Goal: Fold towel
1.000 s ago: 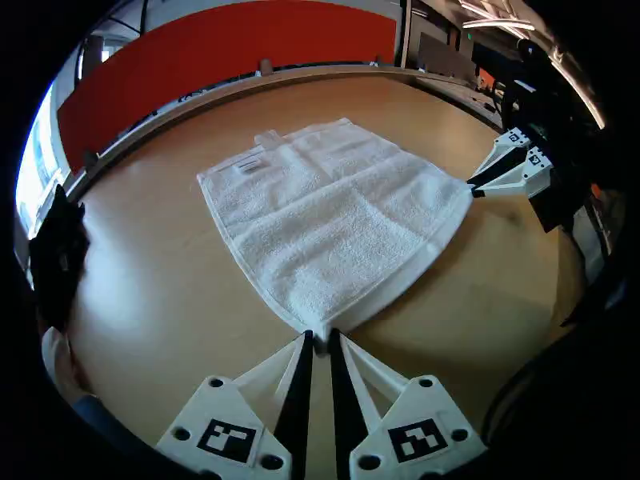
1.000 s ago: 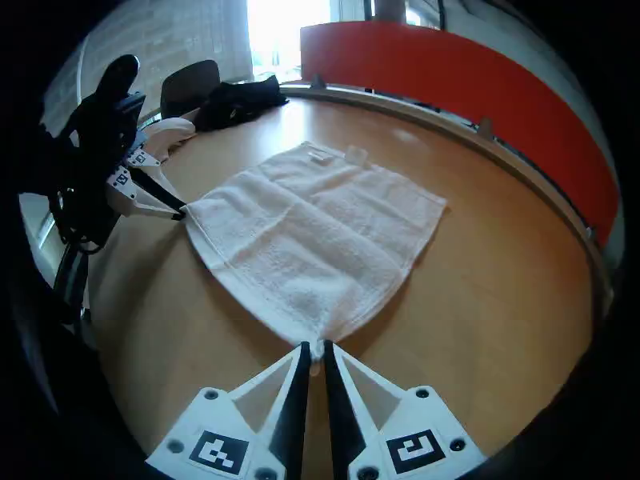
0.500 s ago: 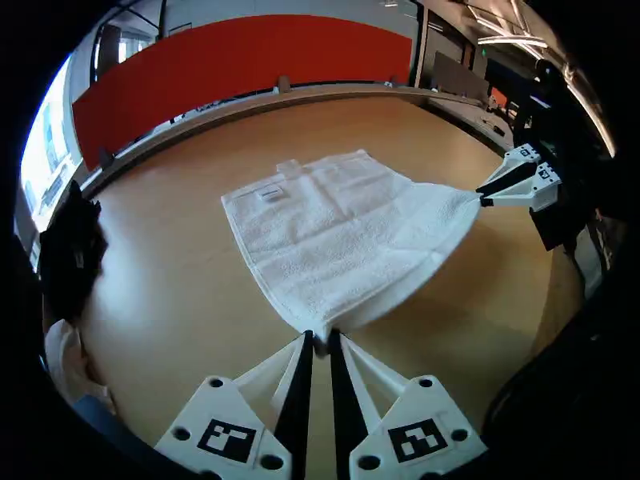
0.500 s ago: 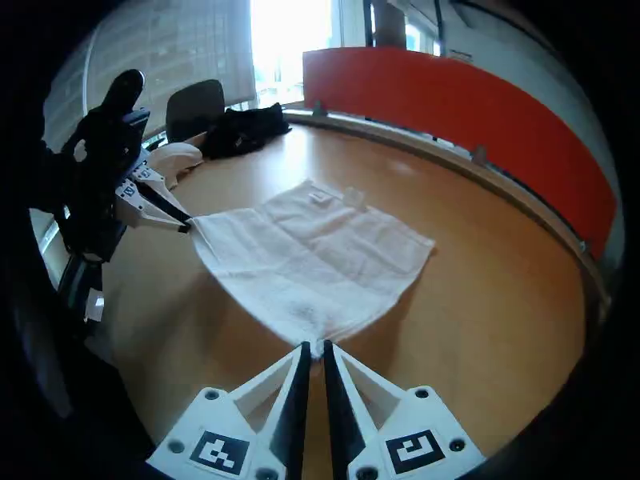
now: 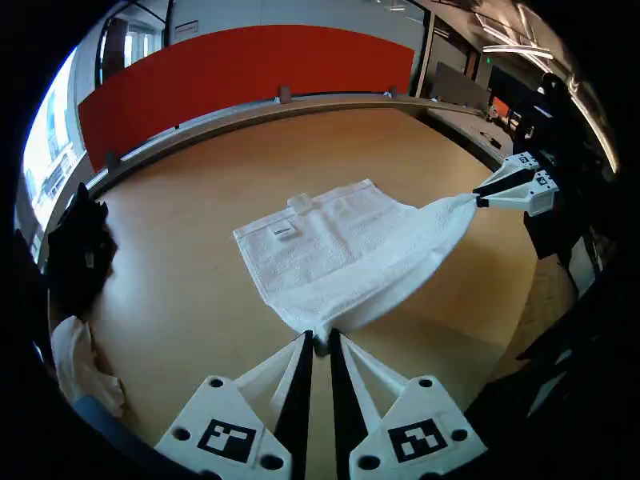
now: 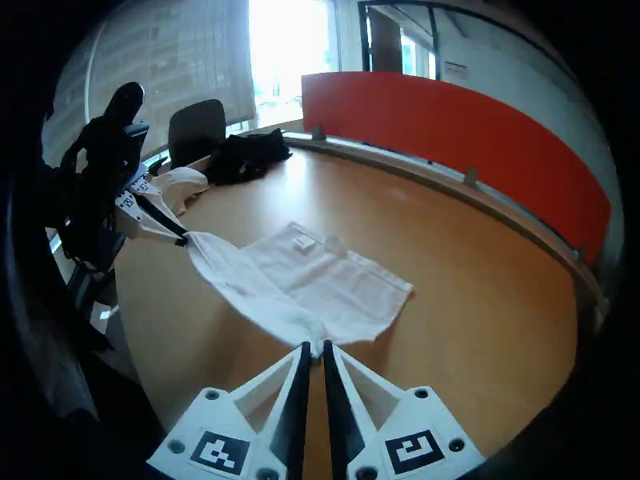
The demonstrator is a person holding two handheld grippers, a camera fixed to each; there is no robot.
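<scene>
While L gripper (image 5: 320, 340) + R gripper (image 6: 314, 349) clench raised near corners | white terry towel (image 5: 336, 248) far hem lies ahead on wooden table (image 5: 184, 320)

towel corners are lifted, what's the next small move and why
Probably carry both corners forward over the towel toward its far edge: the left gripper and right gripper each pinch a raised corner while the far half lies flat.
</scene>
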